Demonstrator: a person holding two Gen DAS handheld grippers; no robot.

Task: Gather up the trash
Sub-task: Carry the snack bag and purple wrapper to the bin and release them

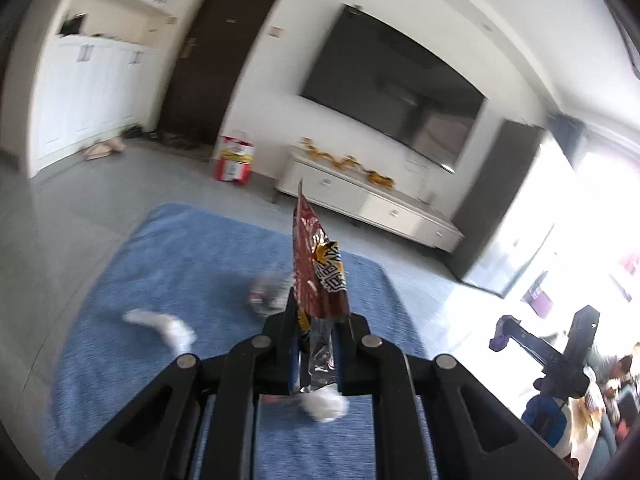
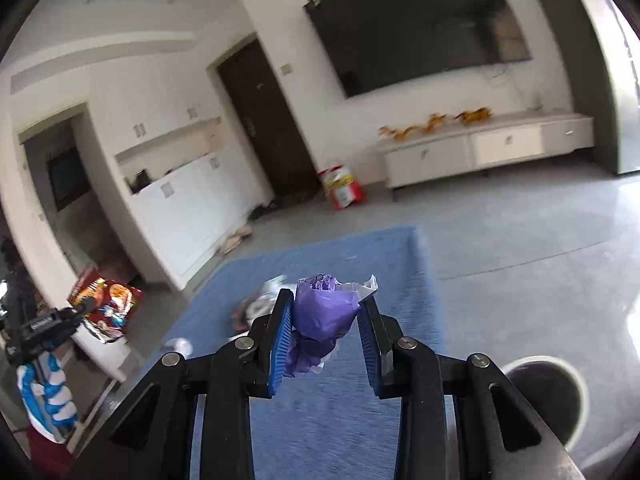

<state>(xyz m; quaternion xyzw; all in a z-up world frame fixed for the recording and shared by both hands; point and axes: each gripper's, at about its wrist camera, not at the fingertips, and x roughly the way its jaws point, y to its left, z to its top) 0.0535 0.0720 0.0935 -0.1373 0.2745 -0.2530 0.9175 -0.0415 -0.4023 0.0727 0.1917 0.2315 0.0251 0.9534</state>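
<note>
Red snack wrapper (image 1: pixel 316 264) is pinched in the left tool (image 1: pixel 316 320); purple bag (image 2: pixel 324 312) is clamped in the right tool (image 2: pixel 326 312).

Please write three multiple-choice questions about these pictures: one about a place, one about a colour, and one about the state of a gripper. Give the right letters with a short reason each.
1. Where is the bin in the right wrist view?
A. on the TV cabinet
B. on the floor, right of the rug
C. beside the door

2. What colour is the rug?
A. blue
B. green
C. red

3. What is the left gripper doing?
A. open, holding nothing
B. shut on a white tissue
C. shut on a red wrapper

Answers:
1 B: the bin's round rim stands on the grey floor past the rug's right edge.
2 A: both views show blue pile.
3 C: the red wrapper sticks up from between its closed fingers.
</note>
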